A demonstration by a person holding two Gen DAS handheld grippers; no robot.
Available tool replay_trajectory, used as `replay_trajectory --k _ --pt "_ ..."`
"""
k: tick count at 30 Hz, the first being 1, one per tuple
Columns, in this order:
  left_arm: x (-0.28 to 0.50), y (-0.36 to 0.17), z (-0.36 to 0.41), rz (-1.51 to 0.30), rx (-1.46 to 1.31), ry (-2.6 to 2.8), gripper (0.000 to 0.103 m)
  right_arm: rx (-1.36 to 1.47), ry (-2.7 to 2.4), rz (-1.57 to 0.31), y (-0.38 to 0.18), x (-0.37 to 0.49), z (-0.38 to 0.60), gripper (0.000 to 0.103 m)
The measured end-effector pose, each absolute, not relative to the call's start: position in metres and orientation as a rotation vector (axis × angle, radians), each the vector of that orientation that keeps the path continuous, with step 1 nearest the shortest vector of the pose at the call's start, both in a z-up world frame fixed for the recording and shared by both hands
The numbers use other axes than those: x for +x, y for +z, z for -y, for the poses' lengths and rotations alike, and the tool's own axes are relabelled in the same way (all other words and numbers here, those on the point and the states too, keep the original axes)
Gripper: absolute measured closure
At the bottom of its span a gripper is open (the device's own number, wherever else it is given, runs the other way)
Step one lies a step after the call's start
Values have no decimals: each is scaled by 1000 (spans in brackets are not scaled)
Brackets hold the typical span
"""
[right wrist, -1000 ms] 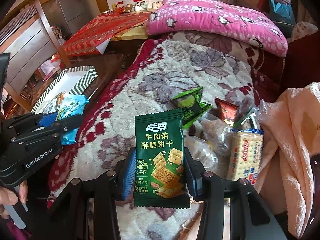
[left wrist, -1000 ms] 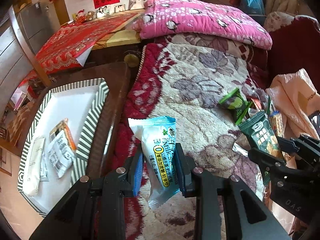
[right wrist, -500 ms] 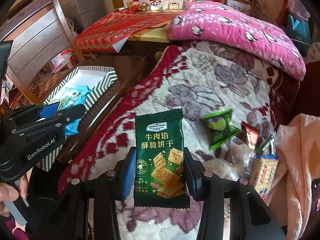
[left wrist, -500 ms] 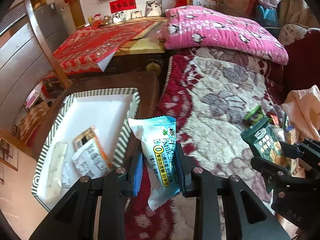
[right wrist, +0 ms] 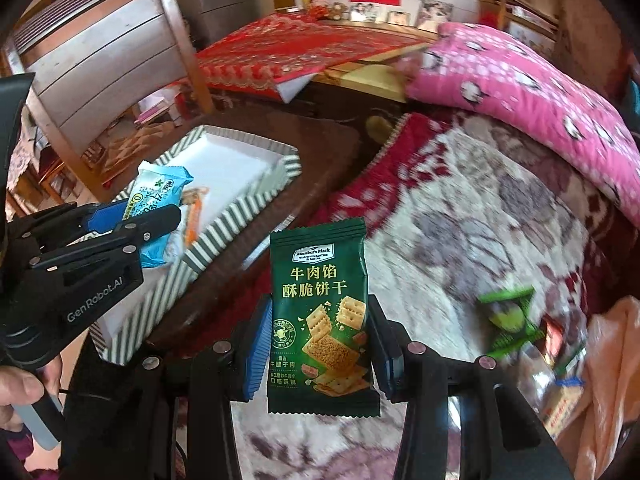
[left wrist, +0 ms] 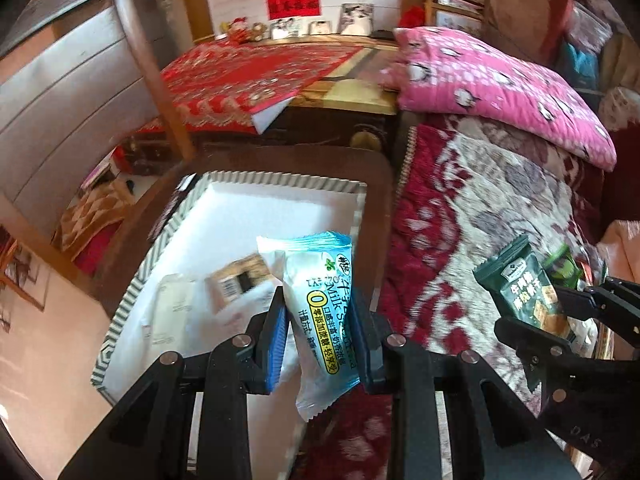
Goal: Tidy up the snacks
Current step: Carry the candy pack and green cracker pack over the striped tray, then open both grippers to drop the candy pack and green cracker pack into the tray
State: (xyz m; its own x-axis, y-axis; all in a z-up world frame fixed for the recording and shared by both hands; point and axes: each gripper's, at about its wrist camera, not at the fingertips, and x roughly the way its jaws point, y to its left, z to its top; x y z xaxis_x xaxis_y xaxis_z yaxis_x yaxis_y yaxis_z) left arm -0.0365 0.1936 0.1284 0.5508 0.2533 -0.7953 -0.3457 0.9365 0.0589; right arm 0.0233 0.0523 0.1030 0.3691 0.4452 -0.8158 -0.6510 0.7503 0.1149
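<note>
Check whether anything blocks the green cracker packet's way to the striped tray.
Nothing visible does. The right hand-held gripper holds the green cracker packet over the blanket's edge; only bare dark tabletop lies before the striped tray. The left hand-held gripper already hangs over the tray's near part.

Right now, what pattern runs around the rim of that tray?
Dark green-and-white stripes run around the tray's rim, clearest in the right wrist view.
</note>
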Motion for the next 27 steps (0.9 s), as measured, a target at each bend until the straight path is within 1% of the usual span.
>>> replay_trajectory --k 10,17,27 --pt "-68 114 -278 -964 -278 468 75 -212 906 -993 103 39 -145 56" --pt "-71 97 -294 -990 -331 475 75 -250 960 -1048 78 44 -202 56" --pt "-69 79 -309 -1033 -370 503 75 -250 963 -1128 48 55 -231 56"
